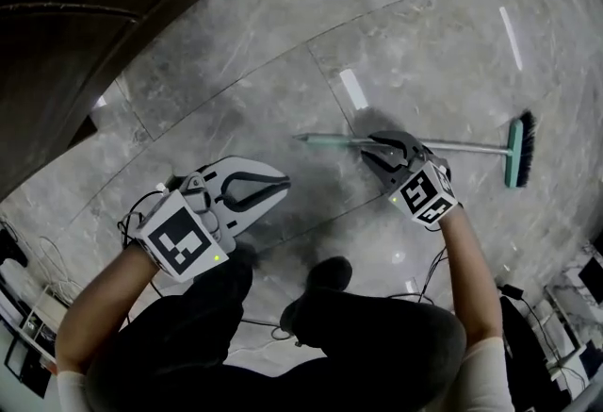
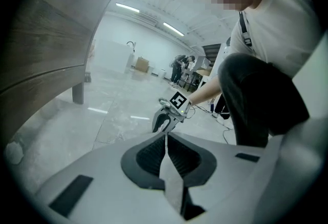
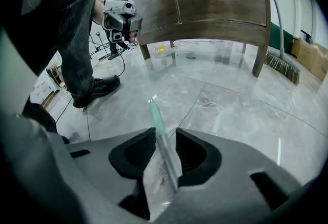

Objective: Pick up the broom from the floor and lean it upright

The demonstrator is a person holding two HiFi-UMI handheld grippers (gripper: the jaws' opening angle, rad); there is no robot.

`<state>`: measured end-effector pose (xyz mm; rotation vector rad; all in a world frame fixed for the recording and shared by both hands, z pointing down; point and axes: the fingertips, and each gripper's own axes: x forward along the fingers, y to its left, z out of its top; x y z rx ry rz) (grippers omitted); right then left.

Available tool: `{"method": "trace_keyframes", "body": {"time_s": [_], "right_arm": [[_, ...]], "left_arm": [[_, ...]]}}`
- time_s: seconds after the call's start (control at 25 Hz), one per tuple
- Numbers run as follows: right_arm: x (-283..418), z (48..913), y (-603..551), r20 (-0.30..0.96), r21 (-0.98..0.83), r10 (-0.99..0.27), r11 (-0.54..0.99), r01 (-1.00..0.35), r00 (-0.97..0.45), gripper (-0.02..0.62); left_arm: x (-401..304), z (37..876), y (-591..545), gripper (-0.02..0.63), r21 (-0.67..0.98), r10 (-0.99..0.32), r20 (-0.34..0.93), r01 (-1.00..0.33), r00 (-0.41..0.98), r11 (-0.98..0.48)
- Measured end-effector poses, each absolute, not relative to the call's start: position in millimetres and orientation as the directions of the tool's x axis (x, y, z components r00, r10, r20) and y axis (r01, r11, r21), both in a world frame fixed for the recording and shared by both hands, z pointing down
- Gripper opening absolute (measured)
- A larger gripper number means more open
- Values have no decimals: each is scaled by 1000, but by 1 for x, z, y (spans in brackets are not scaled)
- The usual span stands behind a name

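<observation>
On the grey stone floor [image 1: 245, 71] just ahead of my feet, the broom [image 1: 471, 148] lies flat. Its handle runs from nine o'clock to three o'clock across the head view. The teal grip end [image 1: 325, 140] points to nine o'clock, and the dark-bristled head [image 1: 521, 148] lies out at three o'clock. My right claw [image 1: 377, 152] is down over the handle, close to the teal end. Its jaws stand apart with the shaft between them, and a gap shows beside the shaft, so I am not clamping it. My left claw [image 1: 279, 184] hangs at about eight o'clock from the right one, clear of the broom, its jaws pressed together on nothing. A dark wooden cabinet [image 1: 113, 14] fills the ten o'clock corner. My dark shoe [image 1: 325, 273] stands at six o'clock from the handle, well apart from it.
</observation>
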<state>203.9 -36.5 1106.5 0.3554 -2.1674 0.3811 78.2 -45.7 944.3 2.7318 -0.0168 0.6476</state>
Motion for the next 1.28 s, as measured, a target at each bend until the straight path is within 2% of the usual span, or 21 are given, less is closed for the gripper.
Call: {"method": "trace_keyframes", "body": {"time_s": [0.28,0.6,0.76,0.96,1.28], "right_arm": [[210,1144,-25,861,-138,-24,951,-277,-508,124],[211,1166,-23,882,-78,-42,969,-235,-470,120],[209,1165,-18,893,-59,-26,983,-175,-449,92],[195,1123,-30,869,-83,-19,980,-183,-494,87],[197,1022,-93,810,-26,-145,959,-282,-568,80]], "left_arm": [[70,951,-40,14,326,57,447,-103,893,-940],[65,963,-22,14,372,87,462,-104,883,-923],[63,964,-19,14,377,89,467,-107,880,-920],[68,949,-30,14,351,66,438,-103,897,-931],[79,910,-68,14,281,-44,369,-157,928,-947]]}}
